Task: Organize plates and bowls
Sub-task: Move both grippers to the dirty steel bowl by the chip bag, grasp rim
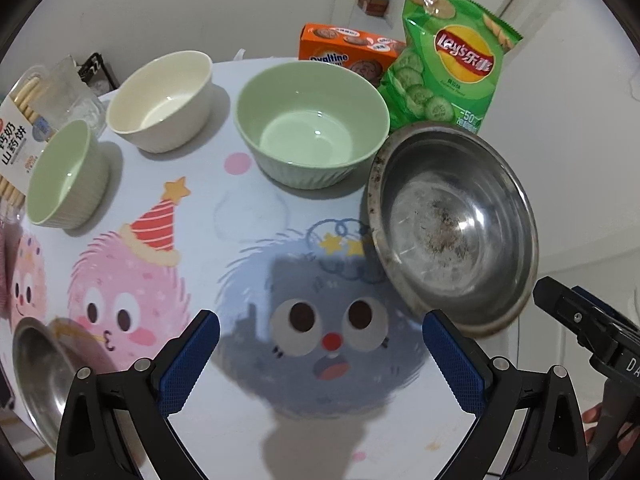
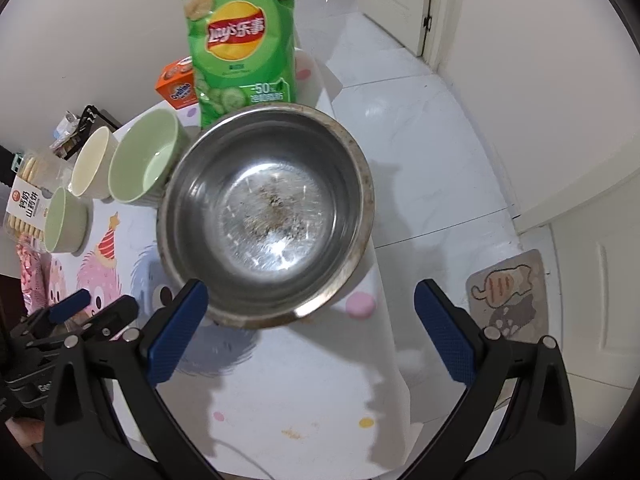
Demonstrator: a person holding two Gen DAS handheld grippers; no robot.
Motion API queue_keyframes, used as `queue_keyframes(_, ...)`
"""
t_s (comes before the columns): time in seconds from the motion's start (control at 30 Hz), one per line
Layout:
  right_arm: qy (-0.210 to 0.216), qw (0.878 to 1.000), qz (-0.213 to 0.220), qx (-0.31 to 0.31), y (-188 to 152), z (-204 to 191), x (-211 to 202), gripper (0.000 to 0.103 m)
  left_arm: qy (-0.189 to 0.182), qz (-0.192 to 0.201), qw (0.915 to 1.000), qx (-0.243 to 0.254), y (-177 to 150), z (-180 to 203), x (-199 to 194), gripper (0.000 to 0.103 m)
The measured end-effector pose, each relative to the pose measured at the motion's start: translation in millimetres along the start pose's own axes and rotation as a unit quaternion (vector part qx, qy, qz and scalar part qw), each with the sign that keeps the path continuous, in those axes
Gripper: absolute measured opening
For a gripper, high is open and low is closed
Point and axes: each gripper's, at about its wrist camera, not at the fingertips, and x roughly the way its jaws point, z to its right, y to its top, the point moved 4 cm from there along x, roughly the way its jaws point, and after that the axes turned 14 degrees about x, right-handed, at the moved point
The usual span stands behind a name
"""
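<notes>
Both your tongs, left gripper (image 1: 320, 344) and right gripper (image 2: 310, 312), gape empty. Steel bowl (image 2: 266, 216) sits at the table (image 1: 248, 420) edge, right tongs lined up on its near rim to stack it.

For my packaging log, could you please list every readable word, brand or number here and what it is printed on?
"Lay's 乐事" and "-50%": green chip bag; its smaller print is too blurred to read.
"Ovaltine": orange box.
"钙奶山药饼": biscuit pack; its other print is too small to read.
"22": black item at the table's far edge.
</notes>
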Motion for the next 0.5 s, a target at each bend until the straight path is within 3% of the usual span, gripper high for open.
queue_keyframes(0.37,0.007,1.0,-0.027,-0.006,26.9,14.3,31.7,0.103,-0.001,-0.009,0.9992,-0.039,17.7,15.1,31.1,0.103)
queue_keyframes(0.5,0.019,0.999,-0.029,0.0,32.6,17.9,35.5,0.103,-0.018,-0.005,0.9985,-0.052,22.5,17.9,38.7,0.097)
